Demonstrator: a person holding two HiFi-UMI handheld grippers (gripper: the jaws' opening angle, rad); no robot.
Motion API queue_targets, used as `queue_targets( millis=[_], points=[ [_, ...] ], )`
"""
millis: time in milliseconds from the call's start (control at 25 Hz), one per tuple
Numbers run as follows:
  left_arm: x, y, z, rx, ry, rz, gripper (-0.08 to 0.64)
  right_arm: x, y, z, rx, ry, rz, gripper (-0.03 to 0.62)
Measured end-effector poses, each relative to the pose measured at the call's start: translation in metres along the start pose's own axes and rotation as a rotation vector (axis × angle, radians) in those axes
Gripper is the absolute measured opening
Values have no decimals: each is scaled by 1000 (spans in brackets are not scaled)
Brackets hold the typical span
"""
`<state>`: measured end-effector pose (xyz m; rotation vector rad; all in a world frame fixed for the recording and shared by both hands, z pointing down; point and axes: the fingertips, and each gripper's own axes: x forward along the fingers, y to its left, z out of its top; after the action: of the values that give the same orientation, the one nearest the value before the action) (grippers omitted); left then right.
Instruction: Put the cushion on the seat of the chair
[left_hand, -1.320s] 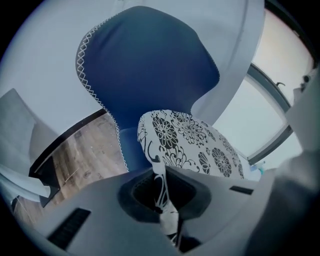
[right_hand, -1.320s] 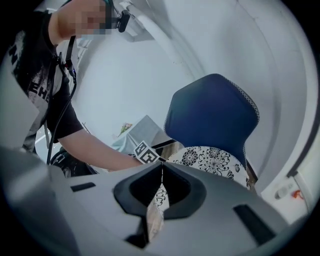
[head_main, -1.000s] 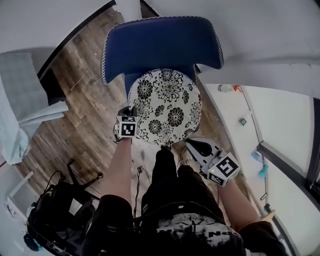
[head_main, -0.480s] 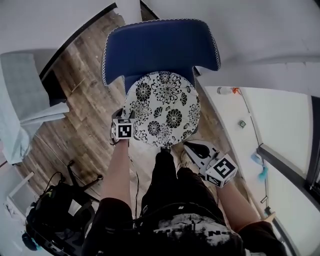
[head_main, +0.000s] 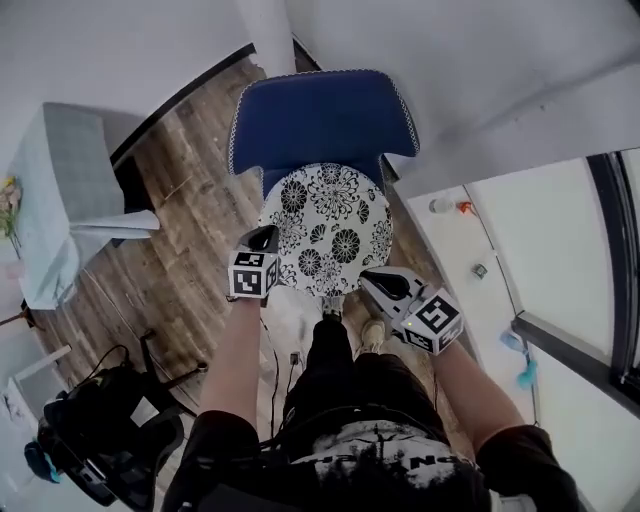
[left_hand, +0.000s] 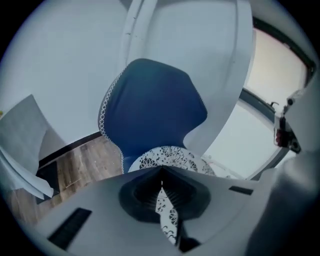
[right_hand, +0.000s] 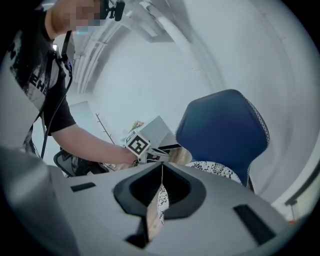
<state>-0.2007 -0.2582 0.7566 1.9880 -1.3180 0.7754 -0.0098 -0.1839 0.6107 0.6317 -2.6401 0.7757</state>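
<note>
The round cushion (head_main: 328, 228), white with black flowers, lies over the seat of the blue chair (head_main: 320, 115), in front of its backrest. My left gripper (head_main: 265, 240) is at the cushion's near left rim. Its jaws have just been closing, and in the left gripper view they are shut (left_hand: 161, 174) with a fold of the patterned fabric (left_hand: 167, 212) pinched between them. My right gripper (head_main: 370, 282) holds the near right rim, and its jaws (right_hand: 161, 169) are also shut on cushion fabric (right_hand: 161, 200). Whether the cushion touches the seat is hidden.
A grey-topped white table (head_main: 60, 190) stands at the left on the wooden floor (head_main: 190, 230). A black bag (head_main: 100, 440) lies at the lower left. A white ledge (head_main: 500, 230) with small items runs along the right. The person's legs (head_main: 340, 370) stand just before the chair.
The left gripper has risen with the cushion's near left rim, and the right has risen a little. The head view has shifted, so the chair looks smaller and farther.
</note>
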Motion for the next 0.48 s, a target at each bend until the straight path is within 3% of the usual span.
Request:
queue_targets(
  millis=[120,360,480],
  points=[
    [-33,-35,34,-38,-87,-63,15,-10,10,18,-60,-23,4,18],
    [-110,-104,102,8,-257,-165,14,-41,27,65,-146,-93,-31,18],
    [-138,-132,131,-15,-320,-235,14,-55,33,90,-168,-134,-55,18]
  ],
)
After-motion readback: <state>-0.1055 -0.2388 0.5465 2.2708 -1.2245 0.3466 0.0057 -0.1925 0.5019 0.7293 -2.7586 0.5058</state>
